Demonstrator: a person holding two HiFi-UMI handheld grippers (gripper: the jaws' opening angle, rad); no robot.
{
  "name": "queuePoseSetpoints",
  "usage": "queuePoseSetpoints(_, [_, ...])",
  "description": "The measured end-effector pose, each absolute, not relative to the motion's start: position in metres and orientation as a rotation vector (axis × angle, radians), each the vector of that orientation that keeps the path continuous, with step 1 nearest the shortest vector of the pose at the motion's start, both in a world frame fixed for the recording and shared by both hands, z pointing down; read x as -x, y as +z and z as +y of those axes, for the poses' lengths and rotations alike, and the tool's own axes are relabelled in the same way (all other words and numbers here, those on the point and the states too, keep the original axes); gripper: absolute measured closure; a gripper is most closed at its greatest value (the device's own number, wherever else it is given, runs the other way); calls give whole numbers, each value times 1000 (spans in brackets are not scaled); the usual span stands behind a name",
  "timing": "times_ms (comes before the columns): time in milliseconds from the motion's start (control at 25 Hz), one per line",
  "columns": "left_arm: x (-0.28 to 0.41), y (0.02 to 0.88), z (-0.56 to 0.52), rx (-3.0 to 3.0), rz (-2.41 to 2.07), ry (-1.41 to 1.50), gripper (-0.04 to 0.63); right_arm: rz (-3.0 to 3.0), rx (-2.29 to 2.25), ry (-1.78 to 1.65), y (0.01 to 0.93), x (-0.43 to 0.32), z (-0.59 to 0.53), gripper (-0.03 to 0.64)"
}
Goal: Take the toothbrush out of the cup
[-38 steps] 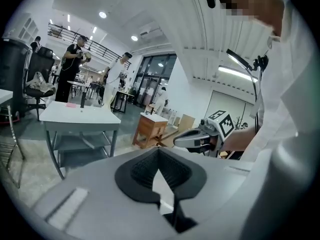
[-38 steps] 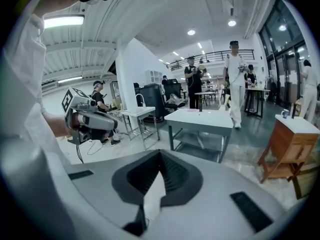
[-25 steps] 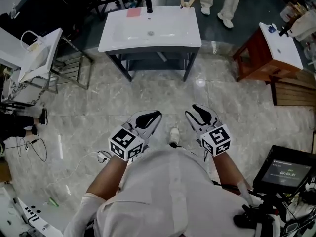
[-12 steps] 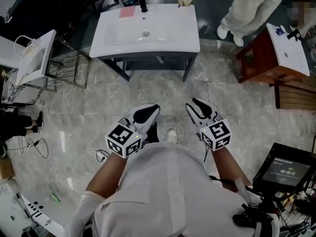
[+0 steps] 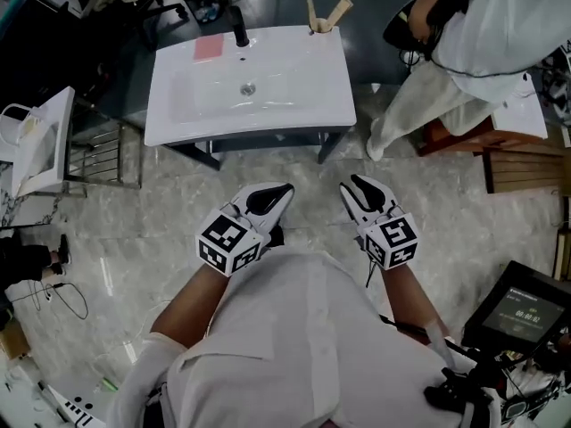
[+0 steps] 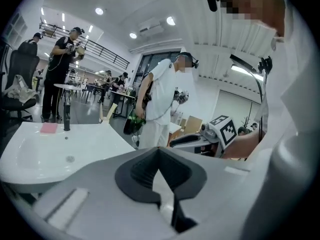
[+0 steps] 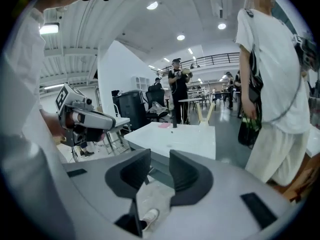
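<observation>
— Where is the toothbrush to be found?

— The toothbrush [image 5: 340, 8] is seen as a pale, flat, slanted handle stood in the small cup [image 5: 322, 28], splayed into a V with a second pale stick [image 5: 310, 9]. The cup is set at the back right corner of the washbasin [image 5: 294, 96], a glossy white rectangular slab with rounded corners and a shallow bowl sunk into it.

— What else is carried by the basin?

— A matt black cylindrical faucet [image 5: 241, 32] is stood upright at the back rim, and a flat pink rectangle [image 5: 209, 47] is laid just to its left. The slab is borne on a dark, thin-legged frame [image 5: 259, 138] over a polished floor [image 5: 134, 212] of pale veined stone.

— How are the grippers held?

— Both are held low over the floor, well apart from the cup. The left gripper [image 5: 285, 188] is clenched: its dark matt pads [image 6: 137, 174] are pressed together with nothing caught. The right gripper [image 5: 354, 183] is released. Its jaws have just been drawn slightly closer, yet a clear gap is left between the grooved black pads, and only floor is seen through it. Each smooth white shell is capped by a marker cube [image 5: 229, 242] printed with black-and-white squares.

— Is anyone else shown?

— A person [image 5: 482, 34] in loose white clothing is seen beside the basin's right end, with a dark bag held in hand.
</observation>
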State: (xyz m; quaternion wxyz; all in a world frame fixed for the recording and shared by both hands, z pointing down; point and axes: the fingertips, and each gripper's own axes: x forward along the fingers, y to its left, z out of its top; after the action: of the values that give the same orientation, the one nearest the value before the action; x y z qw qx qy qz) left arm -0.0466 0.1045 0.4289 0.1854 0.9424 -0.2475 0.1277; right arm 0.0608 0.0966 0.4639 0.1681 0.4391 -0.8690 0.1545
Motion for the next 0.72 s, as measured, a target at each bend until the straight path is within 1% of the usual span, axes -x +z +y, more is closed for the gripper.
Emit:
queuePoseSetpoints(120, [56, 421, 73, -2687, -646, 360, 591, -2446, -1298, 437, 458, -54, 57, 500])
queuePoseSetpoints(360, [78, 433, 4, -2695, -602, 381, 590, -2434, -1425, 454, 459, -50, -37, 499])
queuePoseSetpoints(520, [88, 439, -22, -2677, -605, 388, 591, -2412, -1496, 456, 458, -60, -79, 499])
queuePoseSetpoints(720, [86, 440, -56, -2634, -648, 366, 589, -2404, -1521, 474, 461, -87, -140, 498])
